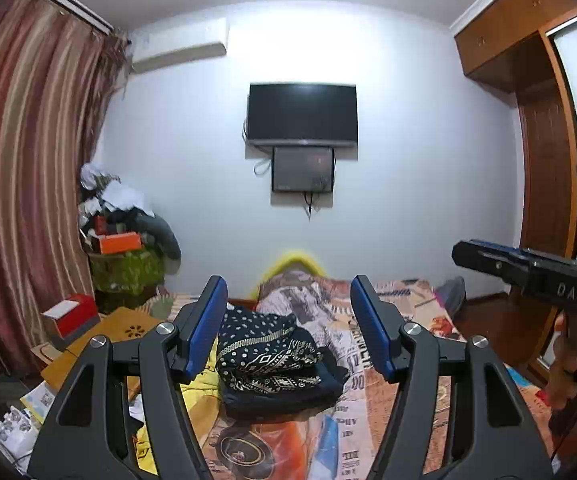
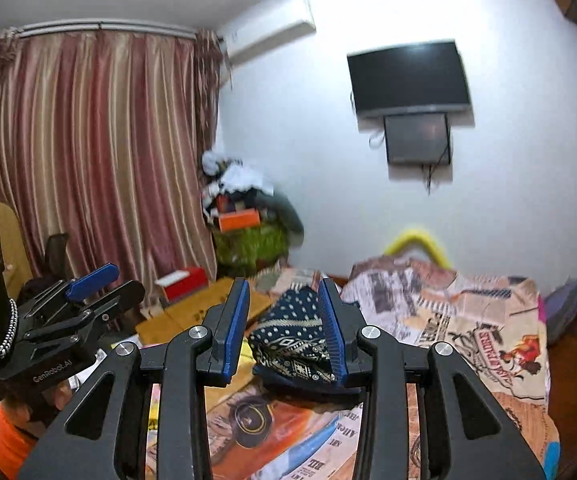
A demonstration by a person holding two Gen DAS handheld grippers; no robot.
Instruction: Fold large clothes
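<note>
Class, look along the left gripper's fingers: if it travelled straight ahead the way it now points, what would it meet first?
Probably the white wall just under the screens: the left gripper points level, above the folded dark patterned garment on the bed. Depth is unclear.

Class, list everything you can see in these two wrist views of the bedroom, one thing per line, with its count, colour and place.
folded garment: one, navy with cream pattern, on the bed.
bedspread: one, orange and cream newspaper print, over the bed.
television: one, black, on the far wall.
smaller screen: one, dark, just under the television.
air conditioner: one, white, high on the wall.
curtain: one, red and tan stripes, at left.
wardrobe: one, brown wood, at right.
clutter pile: one, mixed colours, in the corner.
left gripper: black, blue pads, open, empty.
right gripper: black, blue pads, open, empty.
</note>
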